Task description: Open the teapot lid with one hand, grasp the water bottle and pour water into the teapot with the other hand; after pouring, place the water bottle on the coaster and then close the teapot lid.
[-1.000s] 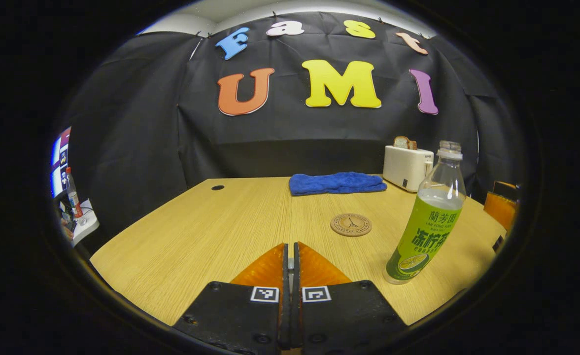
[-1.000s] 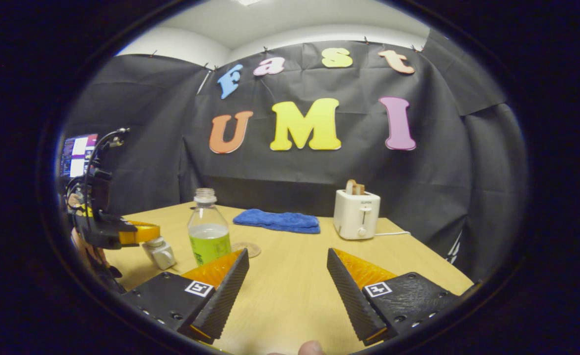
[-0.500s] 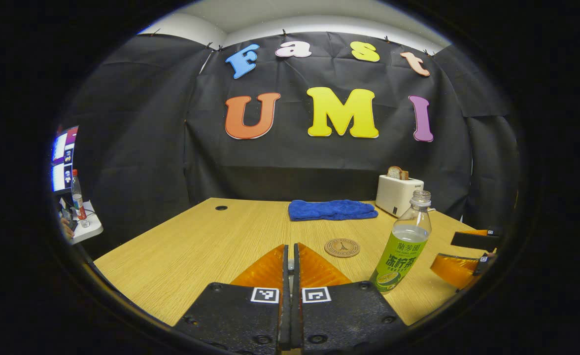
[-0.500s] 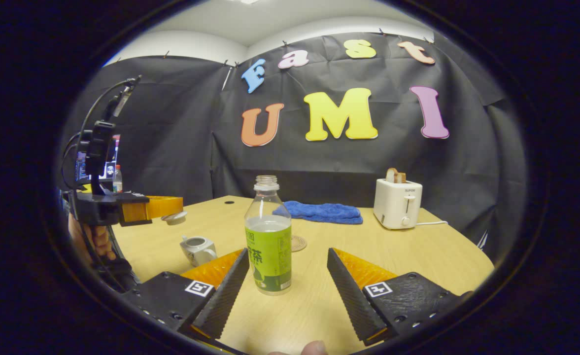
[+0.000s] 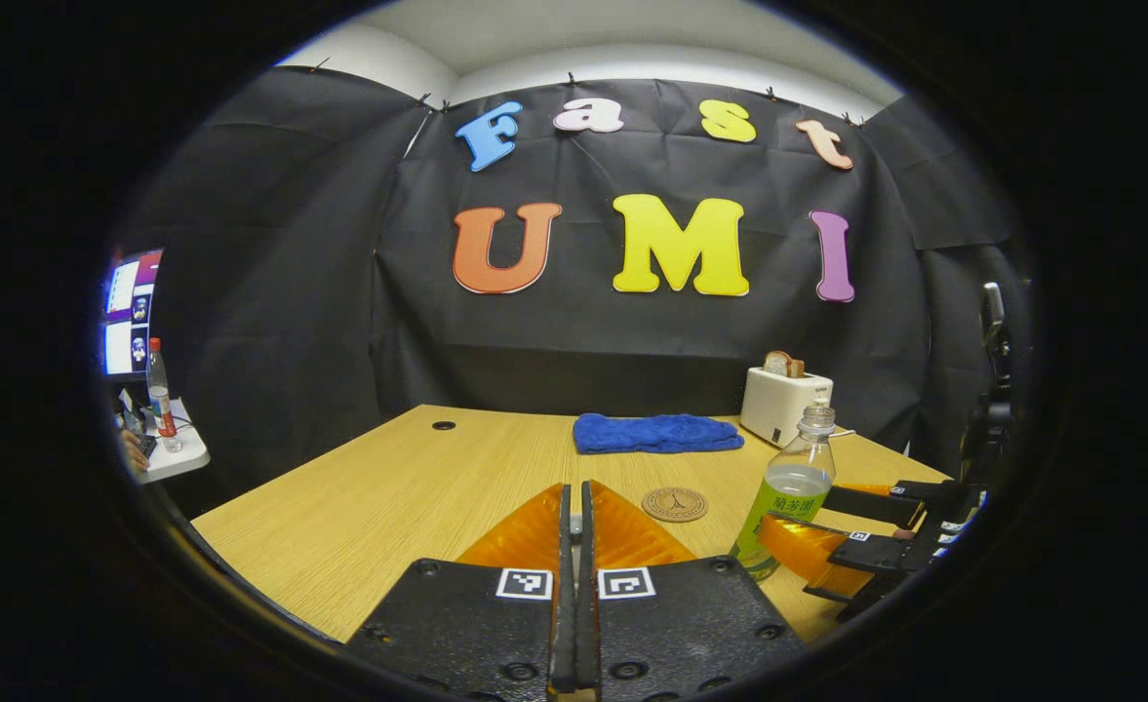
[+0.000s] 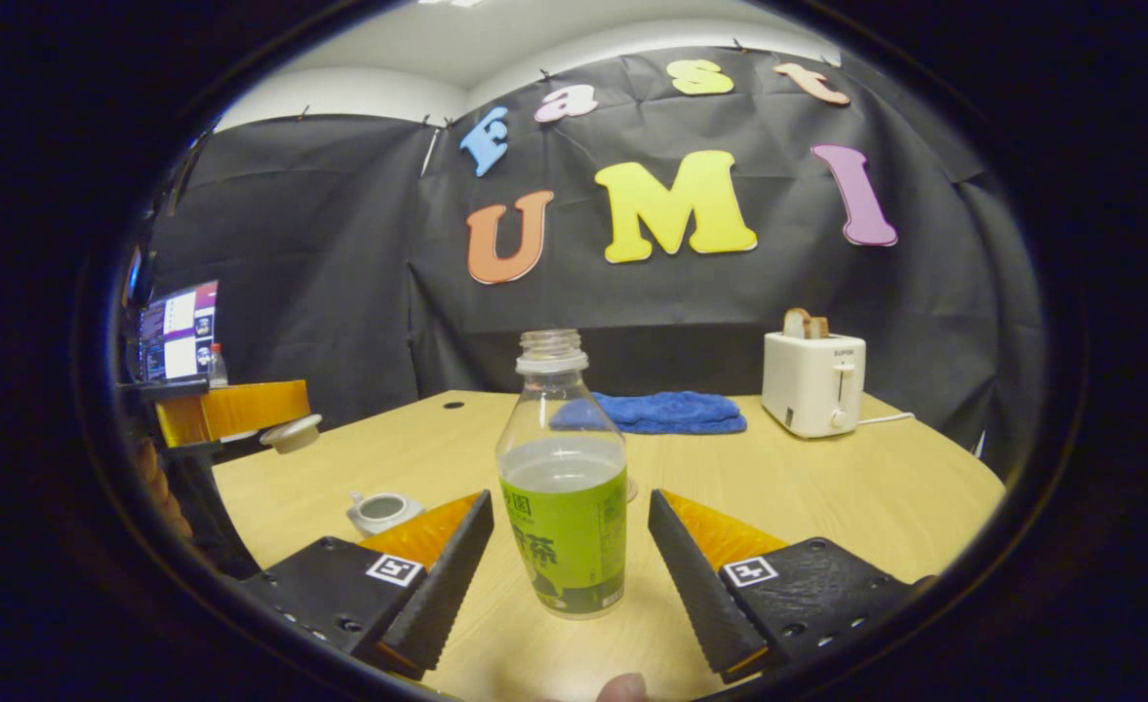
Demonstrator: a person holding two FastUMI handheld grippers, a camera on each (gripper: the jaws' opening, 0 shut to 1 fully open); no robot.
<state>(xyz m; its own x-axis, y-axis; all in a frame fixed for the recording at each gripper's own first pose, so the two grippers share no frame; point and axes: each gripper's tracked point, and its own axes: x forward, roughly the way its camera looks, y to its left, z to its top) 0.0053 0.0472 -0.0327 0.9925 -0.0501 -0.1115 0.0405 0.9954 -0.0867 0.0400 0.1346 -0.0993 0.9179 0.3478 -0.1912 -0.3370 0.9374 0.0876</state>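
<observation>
A clear water bottle (image 6: 564,507) with a green label and no cap stands on the wooden table (image 6: 827,487). My right gripper (image 6: 570,502) is open, one finger on each side of the bottle and not touching it. The left gripper view shows that bottle (image 5: 788,487) between the right gripper's (image 5: 798,517) fingers. My left gripper (image 5: 574,487) is shut on the white teapot lid (image 6: 291,434) and holds it in the air, left of and above the open white teapot (image 6: 381,509). A round coaster (image 5: 675,504) lies beyond the bottle.
A folded blue cloth (image 5: 656,433) lies at the back of the table. A white toaster (image 6: 813,383) with bread in it stands at the back right. A side desk with screens (image 5: 130,312) is far left.
My right gripper has moved forward until its open fingers flank the bottle. The left gripper, still holding the lid, has drawn further up and away from the teapot.
</observation>
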